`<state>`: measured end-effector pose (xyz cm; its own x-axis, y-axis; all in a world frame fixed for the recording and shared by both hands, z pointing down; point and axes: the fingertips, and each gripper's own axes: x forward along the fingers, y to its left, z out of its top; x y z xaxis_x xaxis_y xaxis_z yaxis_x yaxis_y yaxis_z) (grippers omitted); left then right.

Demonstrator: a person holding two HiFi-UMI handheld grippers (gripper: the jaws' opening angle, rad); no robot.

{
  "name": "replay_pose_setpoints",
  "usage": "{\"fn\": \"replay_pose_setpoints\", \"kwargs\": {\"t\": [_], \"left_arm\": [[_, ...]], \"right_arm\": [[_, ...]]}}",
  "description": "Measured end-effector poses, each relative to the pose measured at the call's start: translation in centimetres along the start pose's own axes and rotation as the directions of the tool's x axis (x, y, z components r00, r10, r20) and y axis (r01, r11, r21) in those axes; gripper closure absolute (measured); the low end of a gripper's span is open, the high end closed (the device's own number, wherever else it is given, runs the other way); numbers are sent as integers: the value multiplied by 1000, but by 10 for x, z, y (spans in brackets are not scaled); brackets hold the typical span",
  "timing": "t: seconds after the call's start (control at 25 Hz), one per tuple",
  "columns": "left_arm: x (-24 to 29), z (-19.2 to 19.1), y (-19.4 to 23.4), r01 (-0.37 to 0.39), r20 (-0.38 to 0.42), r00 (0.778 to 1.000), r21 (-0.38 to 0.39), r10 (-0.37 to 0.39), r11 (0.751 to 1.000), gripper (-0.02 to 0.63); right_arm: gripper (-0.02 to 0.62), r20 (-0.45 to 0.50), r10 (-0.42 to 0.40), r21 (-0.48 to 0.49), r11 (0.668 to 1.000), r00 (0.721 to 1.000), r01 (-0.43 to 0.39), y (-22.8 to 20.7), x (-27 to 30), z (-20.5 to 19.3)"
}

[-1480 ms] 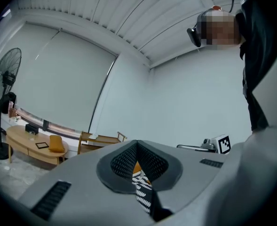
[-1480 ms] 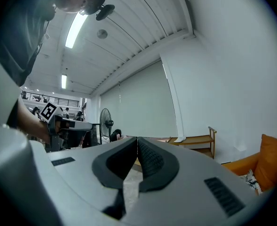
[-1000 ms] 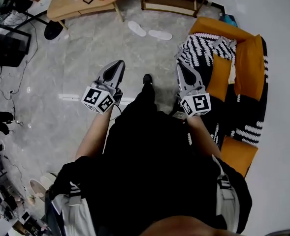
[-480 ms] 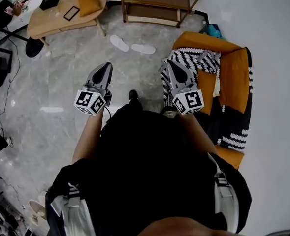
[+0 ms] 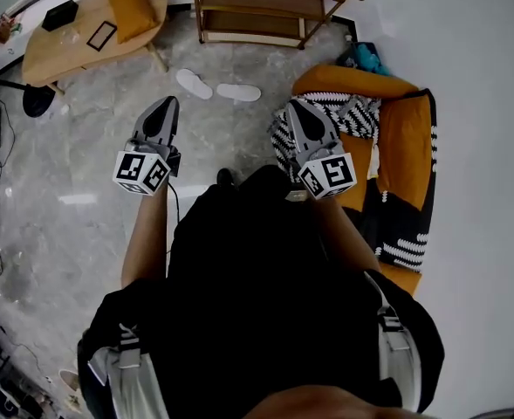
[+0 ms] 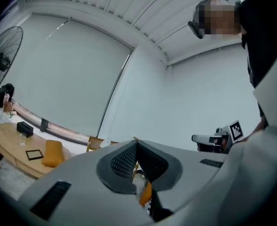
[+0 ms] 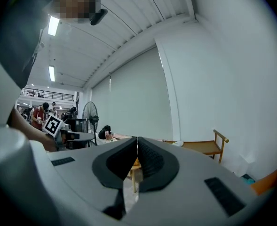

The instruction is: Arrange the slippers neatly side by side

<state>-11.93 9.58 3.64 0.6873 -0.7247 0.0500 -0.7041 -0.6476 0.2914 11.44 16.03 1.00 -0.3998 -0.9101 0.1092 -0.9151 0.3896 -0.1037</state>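
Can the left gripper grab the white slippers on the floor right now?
Probably not yet. The left gripper is shut and held level, up in the air, while the slippers lie on the floor farther ahead. Nothing seems to block the way, though: only bare floor lies between them.

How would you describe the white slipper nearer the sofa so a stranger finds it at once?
Find the wooden shelf unit by the far wall. On the grey floor before it lie two white slippers. Take the slipper nearer the orange sofa: it lies crosswise, while the other slipper slants.
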Motion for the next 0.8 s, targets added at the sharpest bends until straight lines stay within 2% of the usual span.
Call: {"fn": "replay_pose_setpoints", "kwargs": {"t": [0.28,0.6,0.8], "left_arm": [[68,-20,20,3,-44,999,-41,-5,999,591],[165,-18,53,-60,-109,993,-51,54,997,591],[216,-11,88,-144,-135,981,-34,138,989,591]], "right_arm": [[563,-41,-2,55,998,999,4,-53,42,-24],[563,-63,78,115,991,995,-71,-141,132,-27],[563,-115,155,142,980,981,-138,-193,187,-41]]}}
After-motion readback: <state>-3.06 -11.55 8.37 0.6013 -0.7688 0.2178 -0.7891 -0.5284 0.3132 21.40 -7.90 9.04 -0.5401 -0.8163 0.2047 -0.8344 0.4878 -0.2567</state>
